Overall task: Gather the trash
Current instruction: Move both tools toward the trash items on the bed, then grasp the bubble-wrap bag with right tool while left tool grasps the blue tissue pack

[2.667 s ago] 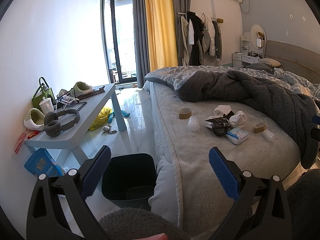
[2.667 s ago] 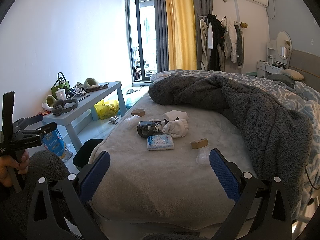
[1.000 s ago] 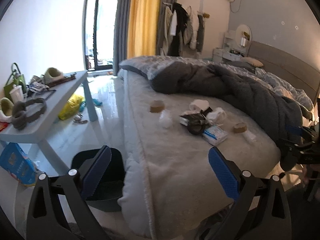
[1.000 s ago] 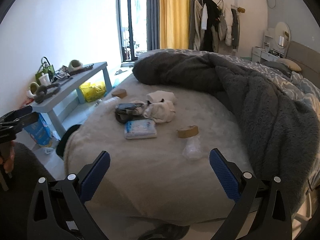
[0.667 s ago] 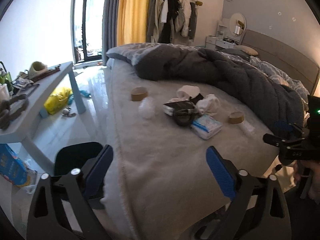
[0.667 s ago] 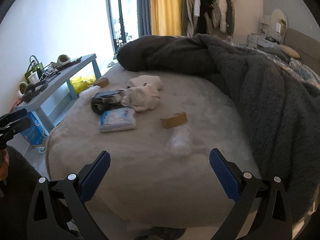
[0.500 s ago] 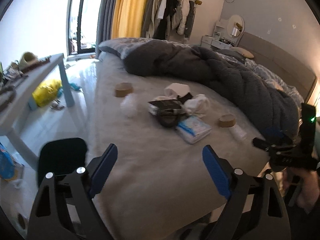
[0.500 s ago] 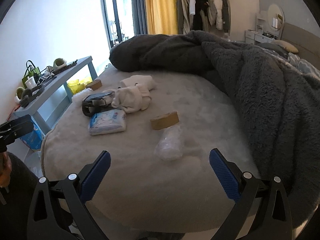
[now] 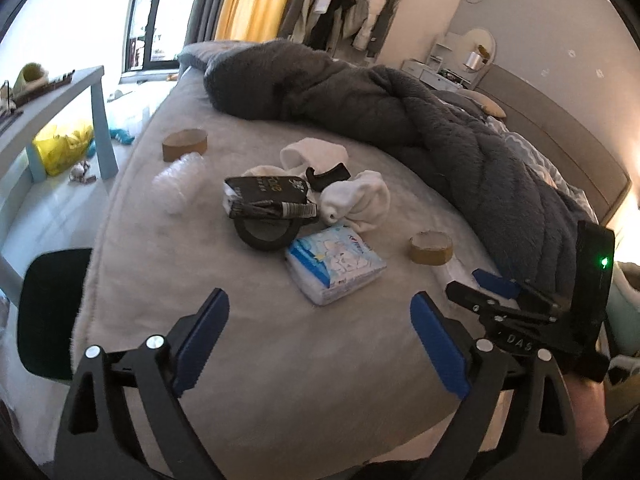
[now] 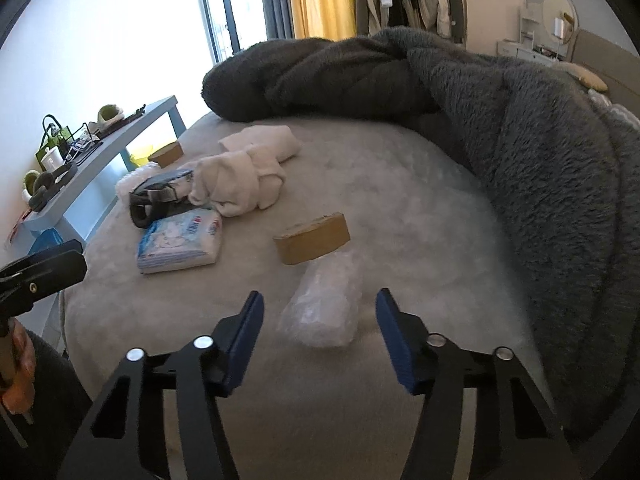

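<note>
The right tongs [image 10: 318,336] are closing around the crumpled plastic wrap [image 10: 324,304], not yet touching; it may slip away. The left tongs [image 9: 320,332] are opening, empty.

We count on the bed [image 9: 280,360] | tape rolls [image 9: 185,145]: 2 | clear plastic wrappers [image 10: 324,308]: 2 | tissue packs [image 9: 335,265]: 1

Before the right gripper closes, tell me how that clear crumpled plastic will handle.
The plastic looks thin and wrinkled, so it will probably crush and feel very light. The right gripper is closing with it between the pads, not yet pressed. It touches the tape roll, which may get nudged. The soft bed should stop sliding.
</note>
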`<state>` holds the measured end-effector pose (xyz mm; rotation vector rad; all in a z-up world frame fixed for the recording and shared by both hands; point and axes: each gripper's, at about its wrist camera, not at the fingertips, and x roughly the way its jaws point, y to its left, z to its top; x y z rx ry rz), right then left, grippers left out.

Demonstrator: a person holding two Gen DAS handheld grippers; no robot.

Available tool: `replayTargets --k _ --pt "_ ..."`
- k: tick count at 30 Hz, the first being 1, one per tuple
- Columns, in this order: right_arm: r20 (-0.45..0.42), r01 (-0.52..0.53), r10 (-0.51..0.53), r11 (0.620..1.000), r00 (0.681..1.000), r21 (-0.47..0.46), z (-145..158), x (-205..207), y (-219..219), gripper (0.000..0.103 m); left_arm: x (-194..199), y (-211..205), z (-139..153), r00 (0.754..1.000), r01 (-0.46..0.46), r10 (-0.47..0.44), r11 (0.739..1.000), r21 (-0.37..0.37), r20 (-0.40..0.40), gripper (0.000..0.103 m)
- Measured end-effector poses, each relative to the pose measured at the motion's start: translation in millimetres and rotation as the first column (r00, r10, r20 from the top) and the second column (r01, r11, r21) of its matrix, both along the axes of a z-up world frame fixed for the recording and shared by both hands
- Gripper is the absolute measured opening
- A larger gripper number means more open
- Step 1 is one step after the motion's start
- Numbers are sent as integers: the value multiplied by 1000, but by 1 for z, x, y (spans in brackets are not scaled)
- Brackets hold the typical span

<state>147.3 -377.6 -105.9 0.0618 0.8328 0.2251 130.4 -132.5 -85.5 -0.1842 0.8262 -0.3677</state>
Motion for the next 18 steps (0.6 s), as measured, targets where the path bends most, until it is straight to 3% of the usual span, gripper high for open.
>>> replayTargets --k 5,8,11,18 --pt "-45 20 -21 1000 999 -6 -11 15 -3 49 12 -8 -11 997 -25 23 999 -36 -68 95" --pt "-60 35 -34 999 998 8 -12 18 -6 39 18 -12 -17 995 -42 37 998 -55 -94 95" --pt "-59 28 -28 1000 998 4 -11 18 -7 33 21 -20 -18 995 -44 40 998 -46 -89 96" --pt "-41 21 -21 1000 999 -7 -5 9 -14 31 33 -36 -24 993 -83 83 997 4 -86 96"
